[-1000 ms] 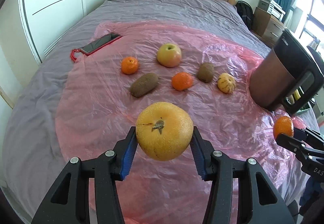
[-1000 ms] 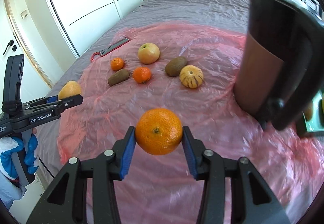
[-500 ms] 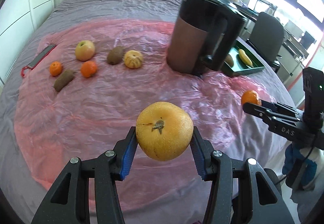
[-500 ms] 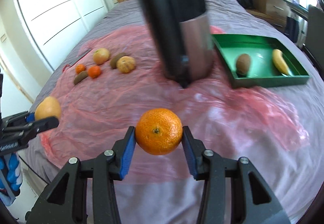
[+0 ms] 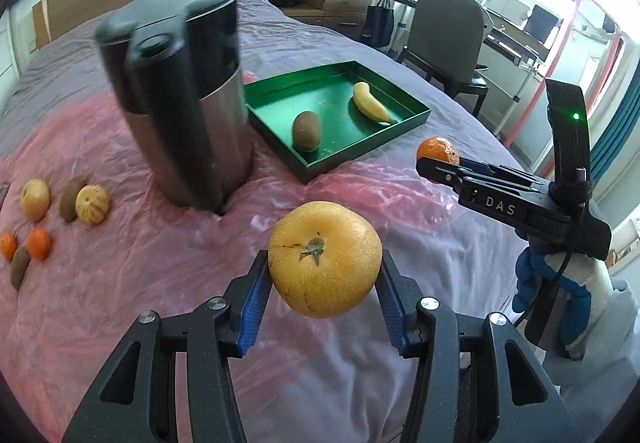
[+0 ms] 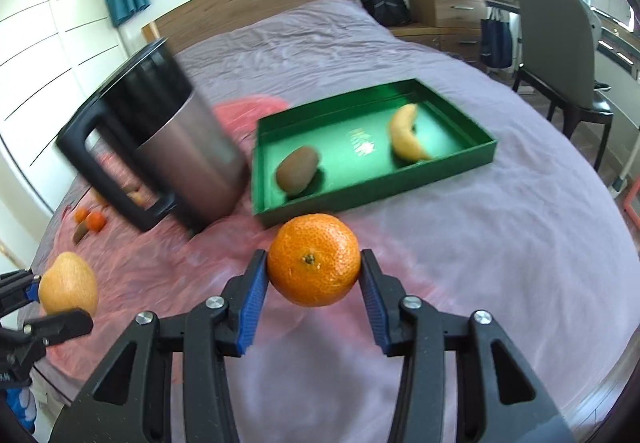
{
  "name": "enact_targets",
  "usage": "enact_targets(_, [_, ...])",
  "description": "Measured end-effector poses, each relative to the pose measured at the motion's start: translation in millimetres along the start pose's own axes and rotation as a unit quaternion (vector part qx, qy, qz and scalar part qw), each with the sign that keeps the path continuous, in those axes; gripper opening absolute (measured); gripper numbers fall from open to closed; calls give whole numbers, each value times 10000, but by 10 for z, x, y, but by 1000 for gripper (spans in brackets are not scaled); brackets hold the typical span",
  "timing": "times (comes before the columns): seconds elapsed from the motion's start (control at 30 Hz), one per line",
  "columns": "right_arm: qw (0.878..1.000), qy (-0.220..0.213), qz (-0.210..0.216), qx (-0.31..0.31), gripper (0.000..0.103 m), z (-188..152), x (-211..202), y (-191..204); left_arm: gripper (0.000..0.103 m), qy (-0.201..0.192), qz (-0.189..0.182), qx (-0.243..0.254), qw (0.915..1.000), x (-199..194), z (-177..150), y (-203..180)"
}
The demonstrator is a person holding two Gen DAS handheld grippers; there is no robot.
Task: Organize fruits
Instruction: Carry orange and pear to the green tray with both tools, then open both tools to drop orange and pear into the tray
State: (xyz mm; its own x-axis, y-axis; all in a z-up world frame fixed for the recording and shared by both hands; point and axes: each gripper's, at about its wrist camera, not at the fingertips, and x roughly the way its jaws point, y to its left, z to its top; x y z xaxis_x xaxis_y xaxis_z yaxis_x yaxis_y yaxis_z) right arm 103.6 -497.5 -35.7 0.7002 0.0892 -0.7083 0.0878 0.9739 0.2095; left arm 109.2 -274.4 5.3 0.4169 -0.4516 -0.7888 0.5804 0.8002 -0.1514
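Pink plastic sheet [image 5: 120, 283] covers the near part of the bed [image 6: 520, 223]; loose fruit lies at its far left: an apple [image 5: 35, 199], a kiwi [image 5: 70, 199], a striped yellow fruit [image 5: 92, 204], 2 small oranges [image 5: 39, 243] and another kiwi [image 5: 19, 267]. Left gripper [image 5: 323, 285]: fingers closed on a large yellow pear-like fruit [image 5: 324, 258], held above the sheet, blue pads against both flanks, stem toward camera. Next rightward, a dark kettle [image 5: 180, 99] stands on the sheet just left of the green tray [image 5: 400, 131], nearly touching its corner. The tray holds 1 kiwi [image 6: 298, 171] and 1 banana [image 6: 406, 137], with bare floor between and in front of them. Right gripper [image 6: 314, 281]: fingers closed on a mandarin [image 6: 314, 259], held just short of the tray's near wall. Judgement: step in hand is carrying both fruits to the tray. To do well: clear the near wall before lowering, set each fruit on bare floor away from kiwi and banana, open only once it rests, as round fruit will likely roll. Obstacles: the kettle crowds the left gripper's path; approach from the front. The 2 grippers sit near each other, so deliver 1 at a time.
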Motion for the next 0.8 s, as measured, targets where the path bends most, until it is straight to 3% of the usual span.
enact_targets(0.17, [9994, -215, -280, 44, 59, 437, 258, -396, 46, 7, -64, 203, 9998, 451, 471, -261])
enact_targets(0.47, [9966, -258, -747, 251, 59, 1105, 1090, -996, 46, 101, 271, 533, 9982, 1398, 1219, -485])
enact_targets(0.8, [9952, 3, -960, 206, 59, 1099, 1703, -1213, 46, 467, 395, 510, 9968, 2011, 1234, -443])
